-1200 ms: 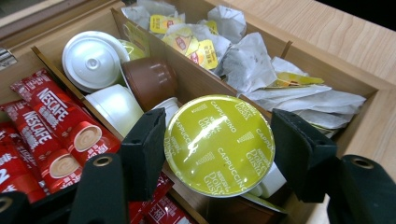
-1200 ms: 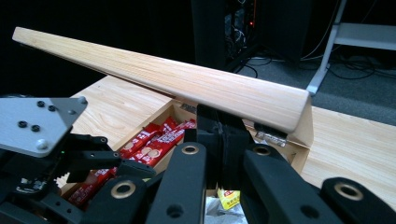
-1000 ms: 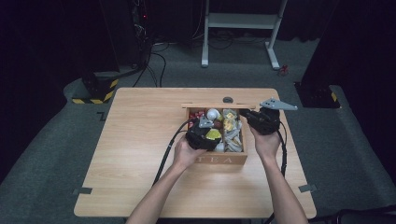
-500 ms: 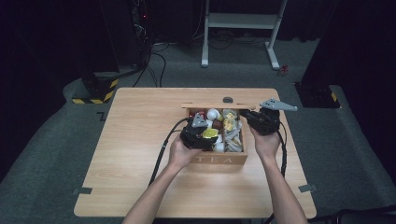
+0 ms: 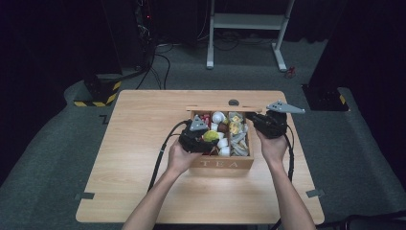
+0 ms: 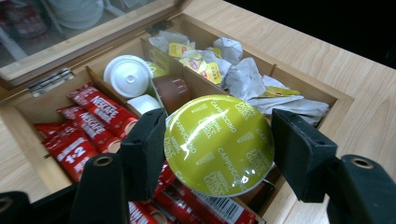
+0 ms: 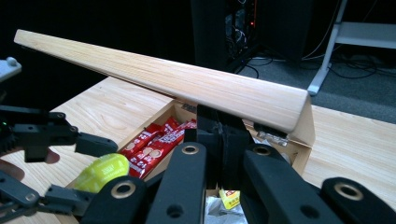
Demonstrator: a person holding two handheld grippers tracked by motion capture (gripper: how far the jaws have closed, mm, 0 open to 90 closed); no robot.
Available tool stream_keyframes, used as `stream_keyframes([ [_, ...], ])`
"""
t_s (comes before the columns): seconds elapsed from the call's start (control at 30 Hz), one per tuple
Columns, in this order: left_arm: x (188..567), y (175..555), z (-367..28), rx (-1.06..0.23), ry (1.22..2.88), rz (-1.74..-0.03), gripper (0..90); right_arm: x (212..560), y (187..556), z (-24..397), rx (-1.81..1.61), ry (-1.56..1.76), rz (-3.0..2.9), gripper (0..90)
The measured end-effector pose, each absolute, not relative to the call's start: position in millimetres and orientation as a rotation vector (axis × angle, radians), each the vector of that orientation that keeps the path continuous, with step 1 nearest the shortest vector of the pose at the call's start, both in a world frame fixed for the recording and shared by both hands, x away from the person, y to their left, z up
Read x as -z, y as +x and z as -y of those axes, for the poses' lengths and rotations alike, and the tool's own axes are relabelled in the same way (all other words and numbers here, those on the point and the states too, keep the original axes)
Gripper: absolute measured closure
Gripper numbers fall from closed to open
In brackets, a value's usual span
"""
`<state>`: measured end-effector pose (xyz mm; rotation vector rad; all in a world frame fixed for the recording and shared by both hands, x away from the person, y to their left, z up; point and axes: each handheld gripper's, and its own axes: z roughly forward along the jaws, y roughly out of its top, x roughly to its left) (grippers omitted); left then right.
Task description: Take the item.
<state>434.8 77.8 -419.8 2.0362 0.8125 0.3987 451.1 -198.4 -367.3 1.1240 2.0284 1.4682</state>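
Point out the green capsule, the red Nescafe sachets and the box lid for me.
green capsule (image 6: 219,144), left gripper view, foil top.
red Nescafe sachets (image 6: 93,116), left gripper view, upper sachet.
box lid (image 7: 187,79), right gripper view, wooden edge.

Right gripper (image 7: 223,140) at 6 o'clock, jaws shut tight, tips meeting right under the raised wooden lid (image 7: 187,79); can't tell if they pinch its edge. Lid runs as a slanted plank from 10 o'clock down to 3. Below it the tea box (image 7: 299,154) sits open w/ red sachets (image 7: 156,144) at centre-left. At 8 o'clock the left gripper (image 7: 70,163) clamps a yellow-green capsule (image 7: 102,171). Yellow teabag tag (image 7: 229,198) at 6. Table (image 7: 112,109) behind, approx 9 o'clock.
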Motion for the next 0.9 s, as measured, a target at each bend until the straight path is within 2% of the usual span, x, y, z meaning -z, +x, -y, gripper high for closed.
stream_keyframes([
  [0.9,415.3,425.7,-120.3,-0.405,1.981,-0.844,38.4,368.1,450.2,195.8,-1.441,1.127,-2.033,89.4],
])
